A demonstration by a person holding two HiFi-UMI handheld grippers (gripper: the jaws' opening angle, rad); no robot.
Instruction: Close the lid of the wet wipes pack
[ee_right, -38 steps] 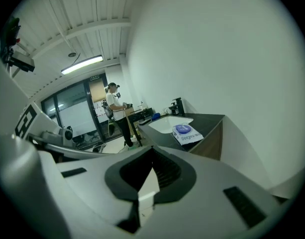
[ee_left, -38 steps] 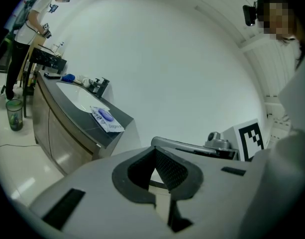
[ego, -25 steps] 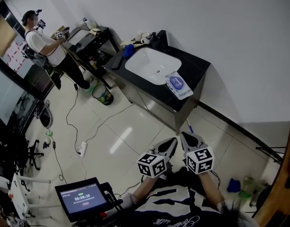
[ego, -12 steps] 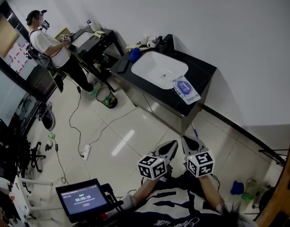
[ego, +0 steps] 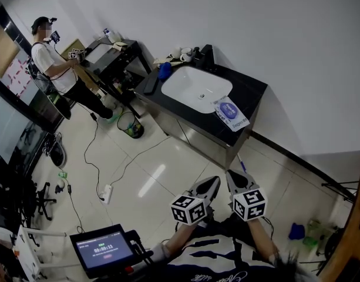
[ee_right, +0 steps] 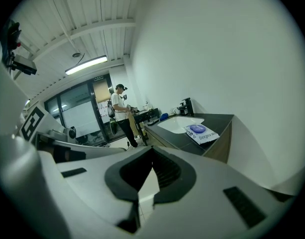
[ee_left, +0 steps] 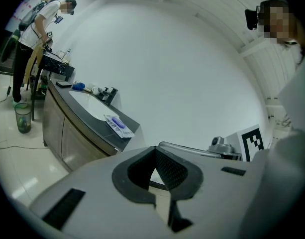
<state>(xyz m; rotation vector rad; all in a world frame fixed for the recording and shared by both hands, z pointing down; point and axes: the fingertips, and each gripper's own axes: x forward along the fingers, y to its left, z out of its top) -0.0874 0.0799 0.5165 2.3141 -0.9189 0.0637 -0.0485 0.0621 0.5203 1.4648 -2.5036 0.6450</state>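
The wet wipes pack (ego: 230, 113) is white with a blue oval label and lies flat on the front right corner of a black counter (ego: 250, 90), beside the white basin. It shows small in the left gripper view (ee_left: 119, 125) and the right gripper view (ee_right: 201, 131); whether its lid stands up is too small to tell. My left gripper (ego: 211, 184) and right gripper (ego: 235, 175) hang side by side over the floor, well short of the counter. In both gripper views, left gripper (ee_left: 154, 151) and right gripper (ee_right: 152, 151), the pads meet at the tips with nothing held.
A white basin (ego: 196, 89) is set in the counter, with a blue object (ego: 164, 70) and cups at its far end. A person (ego: 53, 60) stands at a far table. A bin (ego: 131, 128), a power strip (ego: 106, 194) and a tablet (ego: 103, 251) are on the floor side.
The head view has drifted a little, so the counter sits slightly further right in it. Both grippers keep their place and stay shut. The far person has shifted.
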